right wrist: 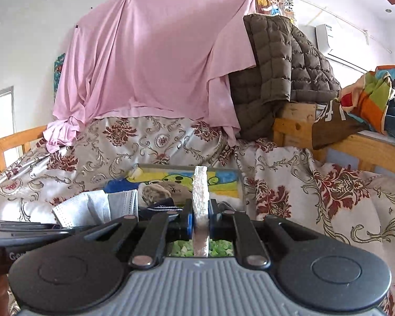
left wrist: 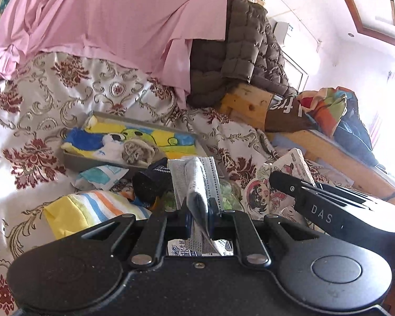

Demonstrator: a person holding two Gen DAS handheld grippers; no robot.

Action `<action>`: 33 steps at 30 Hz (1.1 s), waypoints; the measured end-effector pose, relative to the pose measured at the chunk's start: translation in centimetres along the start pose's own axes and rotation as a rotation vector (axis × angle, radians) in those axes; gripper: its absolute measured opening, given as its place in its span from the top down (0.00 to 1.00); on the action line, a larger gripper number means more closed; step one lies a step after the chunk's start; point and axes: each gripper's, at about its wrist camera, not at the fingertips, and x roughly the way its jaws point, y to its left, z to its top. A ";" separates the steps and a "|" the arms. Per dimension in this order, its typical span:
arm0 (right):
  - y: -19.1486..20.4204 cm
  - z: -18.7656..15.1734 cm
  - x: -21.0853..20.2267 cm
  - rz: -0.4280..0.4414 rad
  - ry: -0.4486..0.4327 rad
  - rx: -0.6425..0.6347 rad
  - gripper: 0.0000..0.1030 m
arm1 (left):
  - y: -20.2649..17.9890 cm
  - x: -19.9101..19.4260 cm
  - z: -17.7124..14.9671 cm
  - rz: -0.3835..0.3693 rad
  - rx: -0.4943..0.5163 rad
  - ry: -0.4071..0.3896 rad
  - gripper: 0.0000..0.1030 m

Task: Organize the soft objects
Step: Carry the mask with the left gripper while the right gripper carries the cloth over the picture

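Observation:
My left gripper [left wrist: 200,208] is shut on a folded grey and white face mask [left wrist: 197,181], held up over the pile on the bed. That mask [right wrist: 97,206] and the left gripper's side [right wrist: 26,230] show at the left of the right wrist view. My right gripper [right wrist: 200,212] is shut on the white crinkled edge [right wrist: 200,189] of a bag of green bits [right wrist: 220,247]. The same green bag [left wrist: 231,194] lies just right of the mask. A grey tray [left wrist: 73,162] beyond holds a yellow and blue towel [left wrist: 144,134] and a beige cloth ball [left wrist: 137,151].
Loose soft things lie on the flowered bedcover [left wrist: 39,100]: a yellow striped cloth [left wrist: 92,208], a dark sock [left wrist: 150,181], a blue and white packet [left wrist: 100,176], a cartoon print pad [left wrist: 279,181]. A pink sheet [right wrist: 155,60], a brown quilted jacket [right wrist: 281,73] and a wooden bed rail [right wrist: 355,144] stand behind.

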 end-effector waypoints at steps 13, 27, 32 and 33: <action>0.0 0.7 -0.5 0.057 -0.017 0.055 0.88 | 0.4 -0.4 0.7 0.070 0.016 -0.095 0.88; -0.3 4.4 7.2 0.206 -0.069 0.094 0.88 | 1.9 1.2 3.3 0.183 0.059 -0.194 0.88; -1.4 5.5 13.4 0.264 -0.025 0.196 0.88 | 3.8 4.0 6.5 0.199 0.052 -0.192 0.88; -1.8 5.7 14.7 0.275 -0.013 0.221 0.88 | 4.2 4.7 7.0 0.202 0.046 -0.184 0.88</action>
